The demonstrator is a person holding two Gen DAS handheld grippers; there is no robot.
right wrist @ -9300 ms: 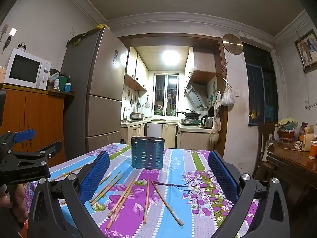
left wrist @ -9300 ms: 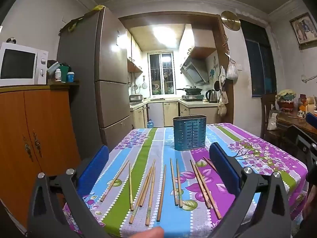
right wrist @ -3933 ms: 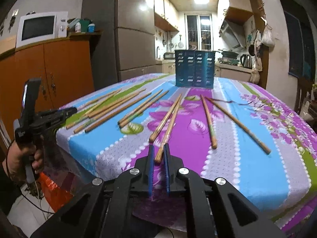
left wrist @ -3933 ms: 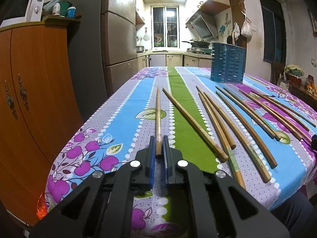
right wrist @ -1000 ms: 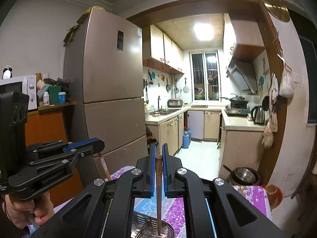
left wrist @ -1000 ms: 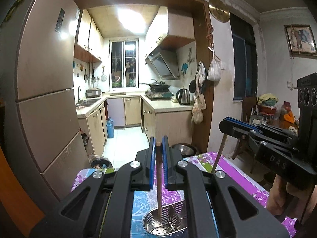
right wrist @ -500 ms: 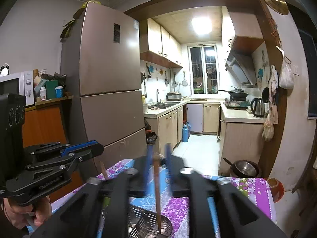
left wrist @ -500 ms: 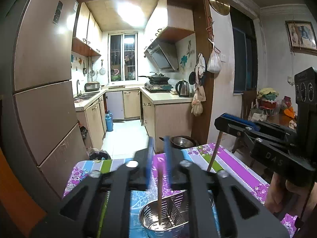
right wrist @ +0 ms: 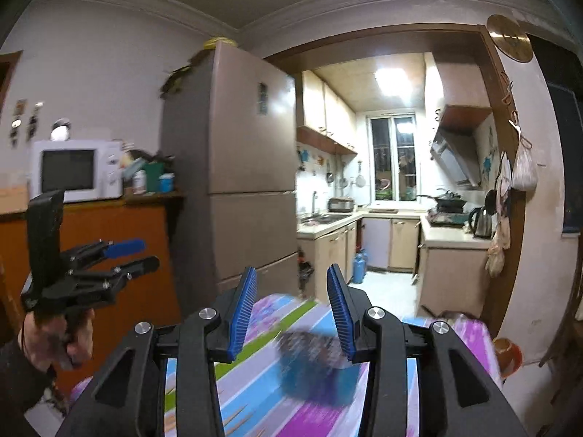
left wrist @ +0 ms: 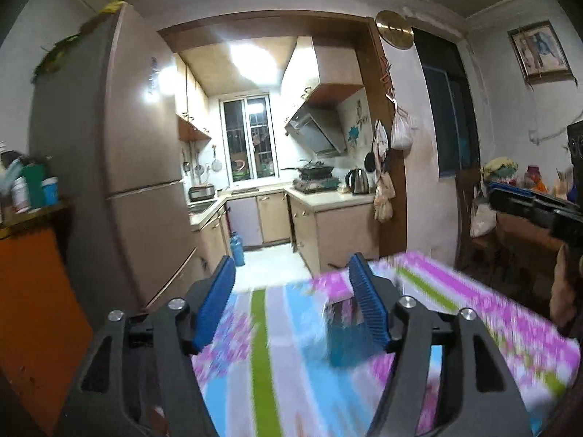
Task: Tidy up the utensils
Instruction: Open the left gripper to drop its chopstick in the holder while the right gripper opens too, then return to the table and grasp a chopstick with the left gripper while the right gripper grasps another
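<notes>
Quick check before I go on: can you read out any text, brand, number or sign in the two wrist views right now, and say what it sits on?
No text can be read in either view.
Fridge: a dark sticker on the door, too small and blurred to read.
Microwave: no legible brand or panel markings.
Round wall clock: any numerals are too small to read.
Left gripper, seen from the right wrist: no lettering legible on its body.

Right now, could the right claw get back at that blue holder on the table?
Probably yes. The right claw is opening with nothing between its pads, and the blurred blue holder sits just ahead of it on the table, nothing between.
</notes>
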